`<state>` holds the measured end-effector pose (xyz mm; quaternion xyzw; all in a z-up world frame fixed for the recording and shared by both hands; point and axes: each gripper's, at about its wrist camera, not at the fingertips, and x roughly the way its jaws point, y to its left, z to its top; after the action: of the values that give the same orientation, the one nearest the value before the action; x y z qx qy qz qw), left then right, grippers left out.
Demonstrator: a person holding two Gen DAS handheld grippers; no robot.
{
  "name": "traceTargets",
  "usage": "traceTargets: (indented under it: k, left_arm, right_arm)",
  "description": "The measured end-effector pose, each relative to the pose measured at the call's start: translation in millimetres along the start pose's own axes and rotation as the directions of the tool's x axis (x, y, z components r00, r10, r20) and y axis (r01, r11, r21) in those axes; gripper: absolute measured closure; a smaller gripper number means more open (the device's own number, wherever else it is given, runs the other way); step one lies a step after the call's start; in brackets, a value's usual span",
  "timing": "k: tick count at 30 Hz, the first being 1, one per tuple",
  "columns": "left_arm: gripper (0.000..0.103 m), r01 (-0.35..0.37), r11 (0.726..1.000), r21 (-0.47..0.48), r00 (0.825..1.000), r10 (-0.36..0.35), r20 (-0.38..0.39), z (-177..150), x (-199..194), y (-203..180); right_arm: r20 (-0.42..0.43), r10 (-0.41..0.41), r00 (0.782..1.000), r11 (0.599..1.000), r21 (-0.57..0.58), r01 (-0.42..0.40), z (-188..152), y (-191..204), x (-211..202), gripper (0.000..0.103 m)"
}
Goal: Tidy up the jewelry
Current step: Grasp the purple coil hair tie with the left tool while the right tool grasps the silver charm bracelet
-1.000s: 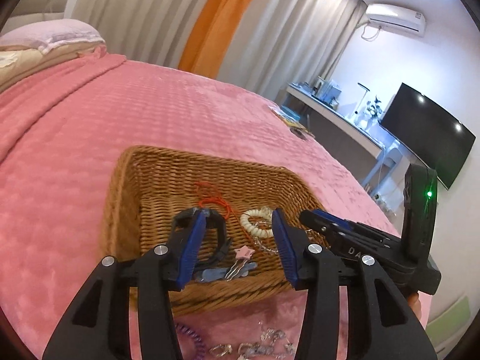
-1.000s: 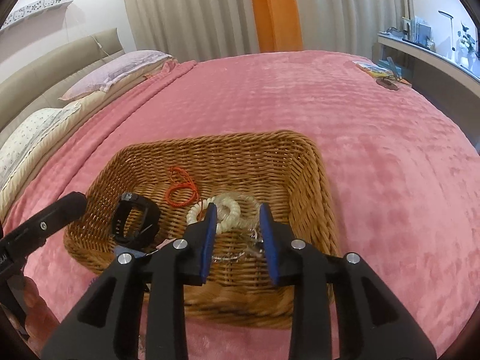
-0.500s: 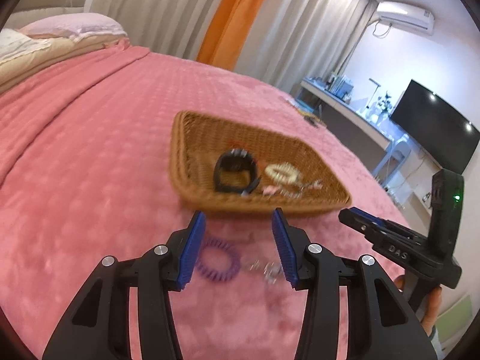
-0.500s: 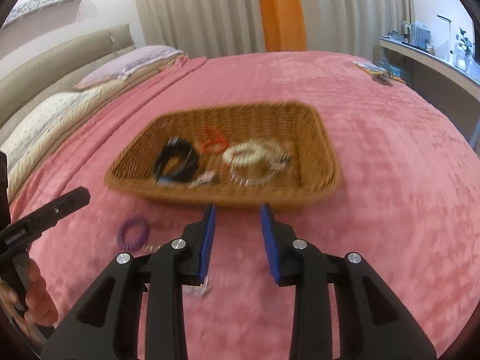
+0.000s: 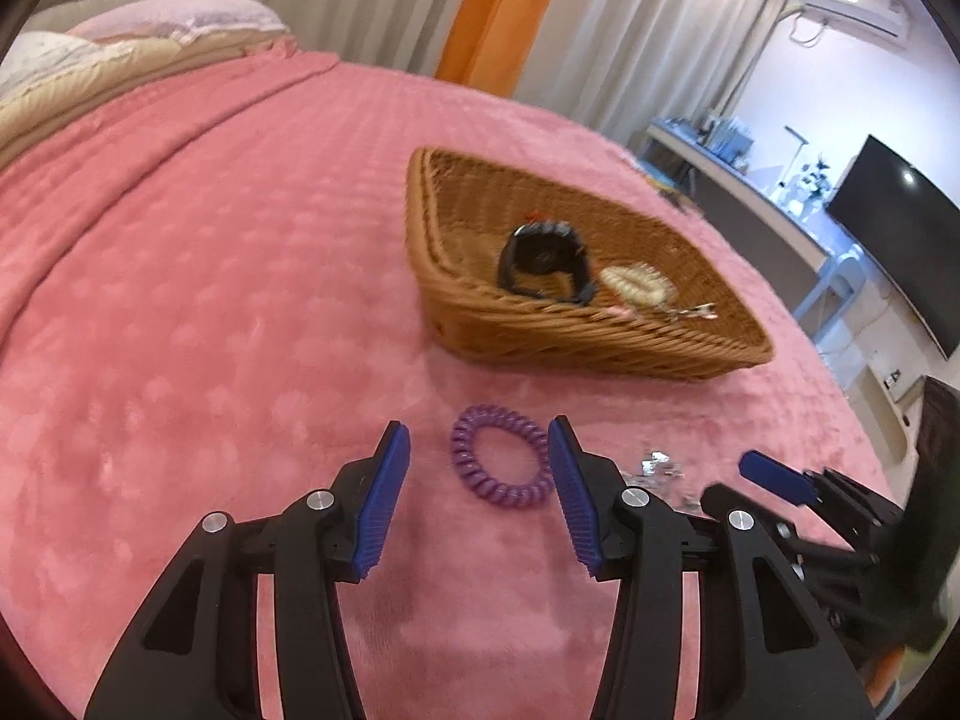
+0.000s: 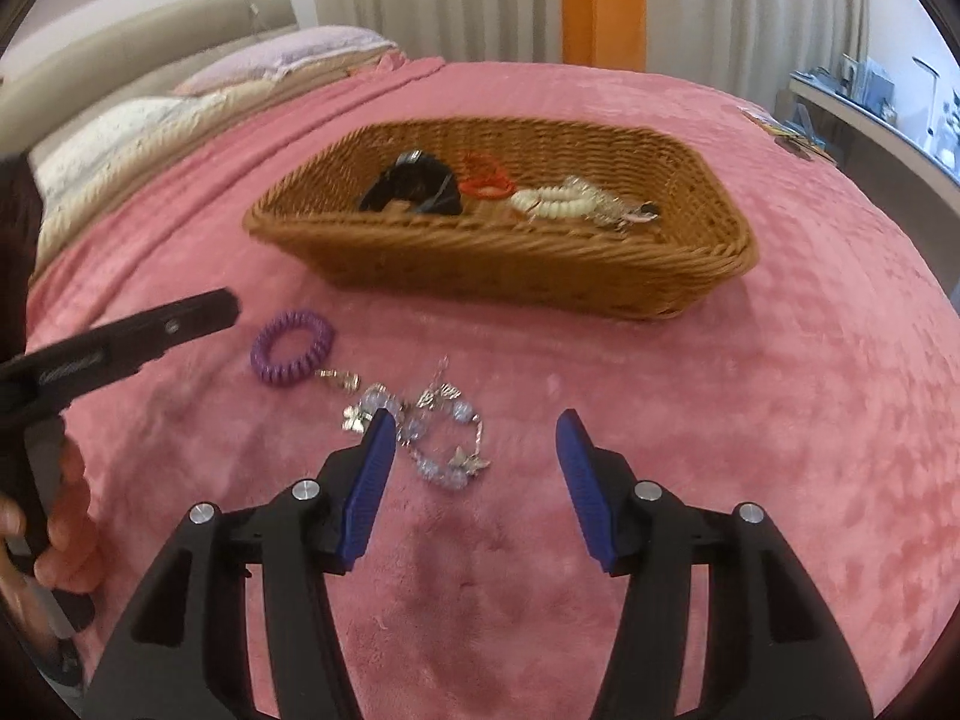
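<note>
1. Judging by the layout, the step in hand is the pick-up of the last loose pieces lying on the pink plush bedspread, short of the brown woven wicker basket.

2. Farthest left, the purple spiral coil hair tie lies flat on the bedspread, and the left gripper hovers with its blue pads on either side of it. The jaws stand moderately wide and press on nothing.

3. The next move there would be to sink until the pads flank the coil, then close gently, since the coil looks soft and springy.

4. To the right, the silver-and-pale-blue beaded charm bracelet lies beside the hair tie. The right gripper has just been opening its jaws; they are wide and empty, with the bracelet towards the left pad and not yet gripped.

5. That hand likely needs to shift left to centre the bracelet before closing; its loose links could slip.

6. The right wrist view shows the bracelet whole, and the basket's contents: a black watch-like band, an orange-red cord loop and a cream spiral coil tie.

7. The left wrist view shows only a glint of the bracelet, but shows how squarely the hair tie sits between its pads.
</note>
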<state>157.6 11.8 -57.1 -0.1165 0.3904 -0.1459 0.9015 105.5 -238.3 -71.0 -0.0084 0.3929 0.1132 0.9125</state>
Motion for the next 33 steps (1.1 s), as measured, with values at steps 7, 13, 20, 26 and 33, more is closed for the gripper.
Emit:
traceTargets:
  k: [7, 13, 20, 26, 33]
  left_arm:
    - [0.057, -0.013, 1.0, -0.013, 0.999, 0.013, -0.04, 5.1, 20.9, -0.3]
    - [0.058, -0.052, 0.998, 0.024, 0.996, 0.053, -0.076, 0.9, 33.8, -5.1]
    - [0.075, -0.087, 0.995, 0.038, 0.993, 0.09, -0.077, -0.6, 37.0, -8.6]
    - [0.087, -0.087, 0.995, 0.051, 0.993, 0.091, -0.074, -2.9, 36.4, -10.2]
    - [0.091, -0.092, 0.994, 0.054, 0.993, 0.096, -0.072, -3.5, 36.7, -11.8]
  right_arm:
    - [-0.043, -0.025, 0.999, 0.999, -0.044, 0.023, 2.7, 11.3, 16.7, 0.051]
    - [-0.074, -0.074, 0.994, 0.995, -0.069, 0.069, 6.7, 17.8, 30.0, 0.051]
    - [-0.081, -0.073, 0.994, 0.997, 0.009, 0.074, 6.3, 3.0, 32.4, 0.082]
    - [-0.058, -0.082, 0.995, 0.995, 0.054, 0.085, 3.8, -8.2, 27.0, 0.089]
    - [-0.038, -0.085, 0.996, 0.993, 0.075, 0.087, 4.3, -11.0, 23.8, 0.092]
